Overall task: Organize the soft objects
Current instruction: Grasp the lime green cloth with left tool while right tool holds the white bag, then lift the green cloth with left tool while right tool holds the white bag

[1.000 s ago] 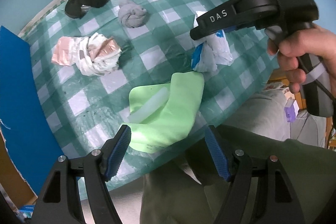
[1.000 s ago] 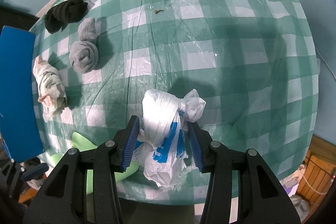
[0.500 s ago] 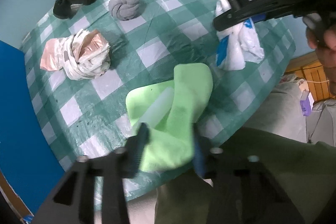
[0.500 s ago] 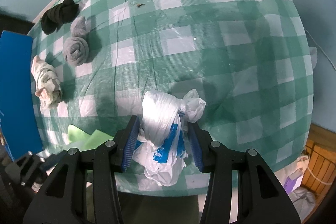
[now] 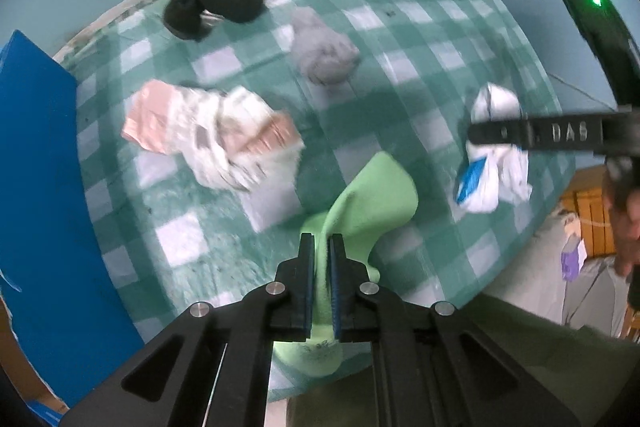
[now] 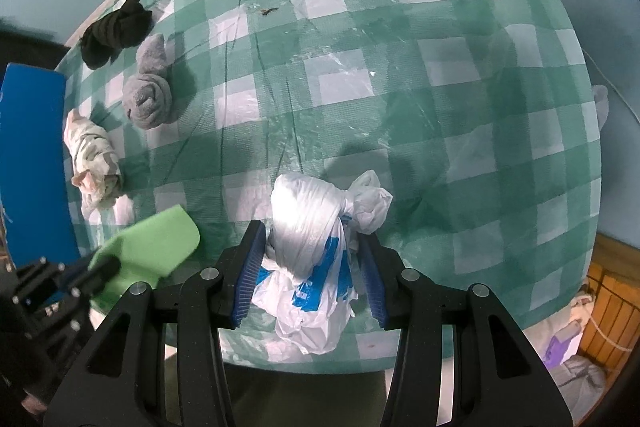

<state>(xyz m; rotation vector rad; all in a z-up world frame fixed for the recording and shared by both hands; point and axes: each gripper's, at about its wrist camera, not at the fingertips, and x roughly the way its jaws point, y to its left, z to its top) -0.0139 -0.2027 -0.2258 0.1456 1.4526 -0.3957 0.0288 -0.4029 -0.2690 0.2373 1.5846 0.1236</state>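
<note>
Since prev. frame, left gripper [image 5: 321, 247] jaws have just been closing, now clamped on lime-green soft cloth [image 5: 372, 203] at near edge of green-white checked tablecloth [image 6: 400, 67]. Right gripper [image 6: 310, 247] clamped on knotted white-blue plastic bag [image 6: 312, 223], near edge. Towards far-left corner: pink-white patterned fabric bundle [image 5: 216, 135], grey rolled sock [image 5: 324, 55], black rolled sock [image 5: 216, 5]. Blue flat board [image 5: 36, 187] at left edge.

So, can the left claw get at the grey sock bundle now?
Probably not yet: the left claw has just closed on the green cloth, so it is occupied. The way to the grey sock bundle over the checked tablecloth looks free otherwise.
</note>
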